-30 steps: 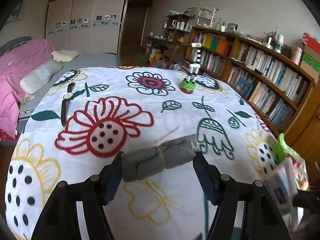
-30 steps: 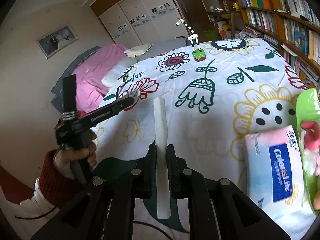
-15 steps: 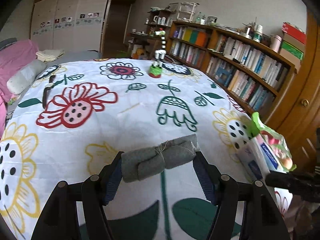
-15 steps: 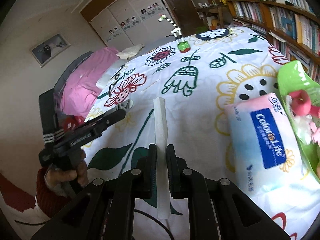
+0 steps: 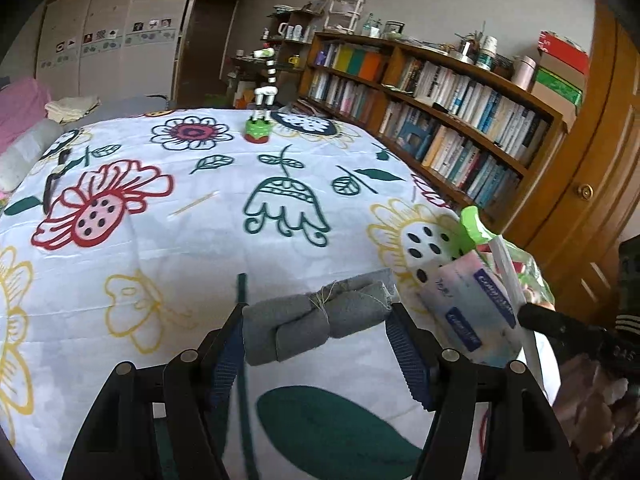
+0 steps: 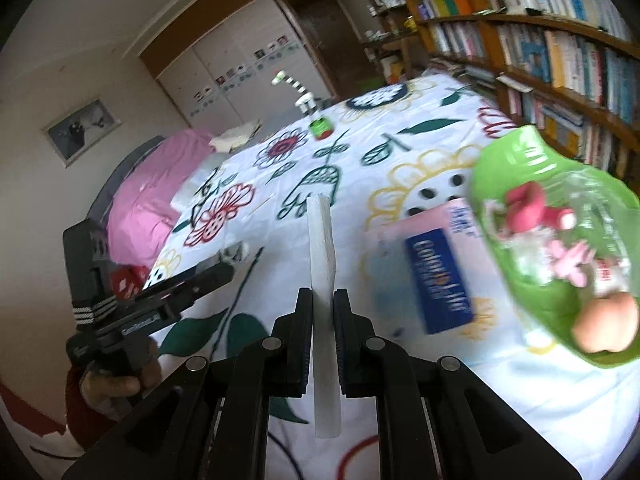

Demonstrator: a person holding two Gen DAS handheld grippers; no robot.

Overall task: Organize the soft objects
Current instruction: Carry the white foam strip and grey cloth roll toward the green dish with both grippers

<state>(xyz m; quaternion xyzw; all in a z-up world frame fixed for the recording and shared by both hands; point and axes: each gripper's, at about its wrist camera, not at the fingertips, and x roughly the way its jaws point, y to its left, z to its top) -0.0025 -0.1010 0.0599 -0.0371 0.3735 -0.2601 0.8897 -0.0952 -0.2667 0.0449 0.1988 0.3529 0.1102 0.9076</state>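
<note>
the left gripper [image 5: 318, 334] has its fingers clamped on a grey cloth roll [image 5: 316, 326], tied round the middle with pale thread. the roll spans the gap crosswise, its ends pressed against the blue-lined finger pads [image 5: 228, 360], and it is held above the flowered bedspread [image 5: 200, 240] rather than lying on it.

the right gripper [image 6: 323, 344] has its fingers drawn close together on a white folded strip [image 6: 322, 264], which stands upright between them, sticking out past the fingertips and also running back below them toward the camera. in the left wrist view the same strip shows as a thin pale sliver [image 5: 506, 272] at the right edge, beside the tissue pack.

a soft tissue pack [image 6: 432, 272] in pink and white wrap with a blue label lies on the bedspread near its right edge, somewhat blurred. just beside it, to its right, is an open green bag [image 6: 516, 160]; a pink plush piece [image 6: 528, 208], a small pink flower shape and a peach-coloured round thing [image 6: 604, 320] lie inside. whether the pack touches the bag is hard to tell.

far across the bedspread a striped giraffe figure [image 5: 262, 96] stands upright on a green and red base. a wristwatch [image 5: 54, 176] lies near the far left edge. a bookshelf [image 5: 460, 120] runs along the right side of the bed, and a pink blanket [image 6: 148, 196] lies on the left. from the right wrist view the left gripper's black handle [image 6: 120, 332] appears at lower left, gripped in a hand [image 6: 112, 384].
</note>
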